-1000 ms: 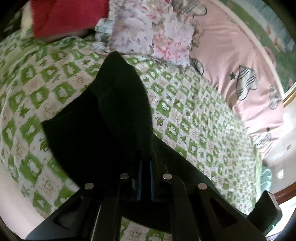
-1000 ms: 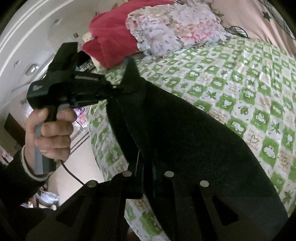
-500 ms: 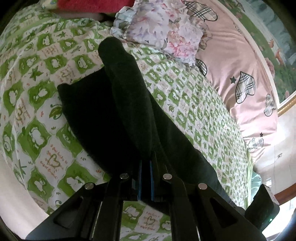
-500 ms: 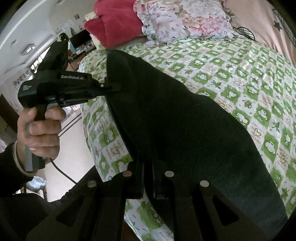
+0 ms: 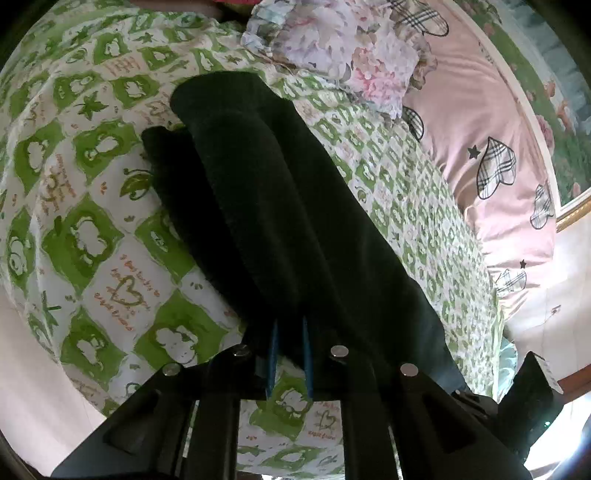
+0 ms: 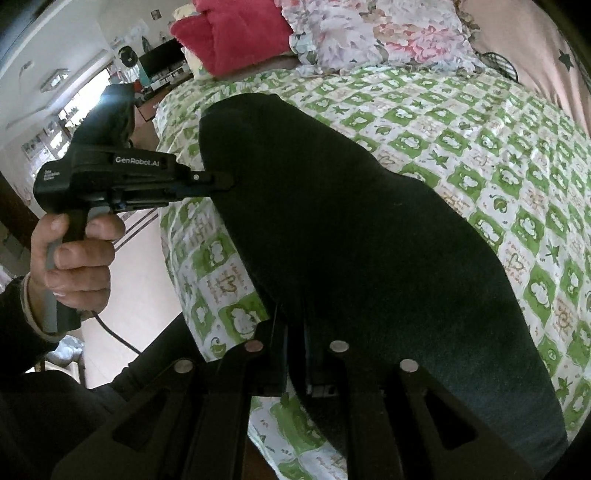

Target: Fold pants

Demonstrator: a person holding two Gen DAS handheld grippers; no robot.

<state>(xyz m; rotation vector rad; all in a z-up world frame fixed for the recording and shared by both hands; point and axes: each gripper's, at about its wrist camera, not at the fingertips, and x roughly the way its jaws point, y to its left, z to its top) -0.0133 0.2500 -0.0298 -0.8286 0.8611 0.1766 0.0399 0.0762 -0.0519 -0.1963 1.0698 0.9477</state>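
**Dark pants laid on the checked bed**

The dark pants [image 5: 280, 221] are spread along the green-and-white checked bedspread [image 5: 92, 236], folded lengthwise, one layer lying over the other. The left gripper [image 5: 289, 354] is seen at their near end; its blue pads [image 5: 272, 354] are parting, with cloth at their tips but the bedspread showing in the gap behind. The right gripper [image 6: 293, 354] is clenched on the pants' near edge. A floral pillow [image 6: 376, 33] and a red blanket [image 6: 232, 33] are seen at the far end, a pink quilt [image 5: 480, 155] at the right.
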